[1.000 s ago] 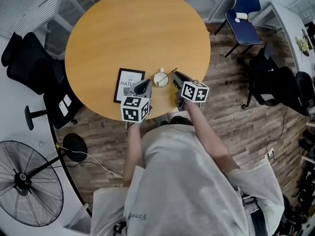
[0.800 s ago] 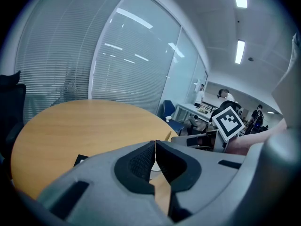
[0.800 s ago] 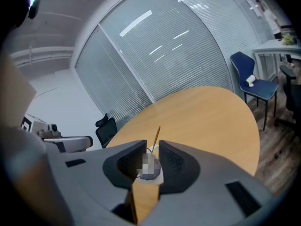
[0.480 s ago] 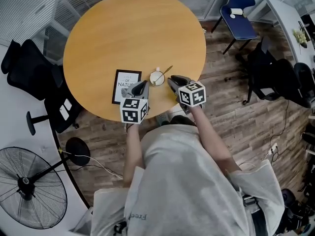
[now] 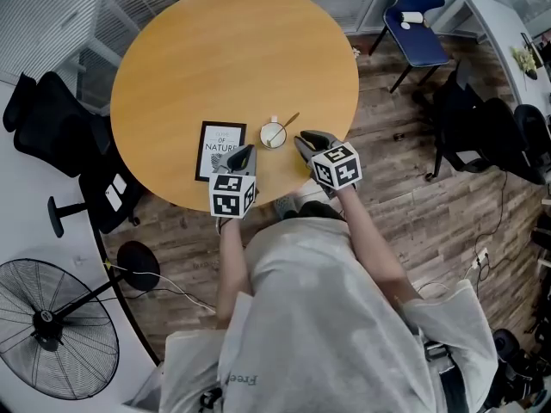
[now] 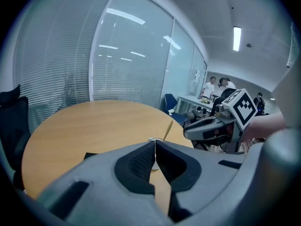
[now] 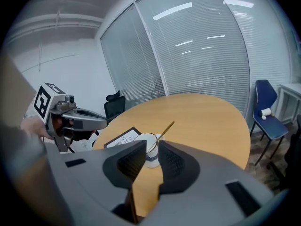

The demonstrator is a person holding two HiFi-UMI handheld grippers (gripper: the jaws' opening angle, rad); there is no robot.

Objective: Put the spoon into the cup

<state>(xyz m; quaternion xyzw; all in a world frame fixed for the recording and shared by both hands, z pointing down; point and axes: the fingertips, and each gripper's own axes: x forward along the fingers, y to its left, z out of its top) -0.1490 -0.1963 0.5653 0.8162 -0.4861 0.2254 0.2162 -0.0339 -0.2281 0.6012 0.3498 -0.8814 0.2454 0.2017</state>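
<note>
A small white cup point(image 5: 273, 135) stands on the round wooden table point(image 5: 232, 50) near its front edge. A gold spoon point(image 5: 292, 120) leans in the cup with its handle pointing up to the right. My right gripper point(image 5: 301, 139) sits just right of the cup, slightly open and empty. In the right gripper view the cup point(image 7: 151, 156) and spoon handle point(image 7: 165, 129) show beyond the right gripper point(image 7: 152, 142). My left gripper point(image 5: 249, 151) is left of the cup, over a book's corner. In the left gripper view the left gripper point(image 6: 154, 143) has its jaws touching, with the spoon handle point(image 6: 168, 130) behind.
A black-framed book point(image 5: 219, 149) lies on the table left of the cup. Around the table are a black office chair point(image 5: 43, 114), a blue chair point(image 5: 419, 11) and a floor fan point(image 5: 52, 334). Glass walls with blinds stand behind the table.
The right gripper has drawn back a little from the cup and the spoon now stands alone in it. The left gripper has stayed beside the book.
</note>
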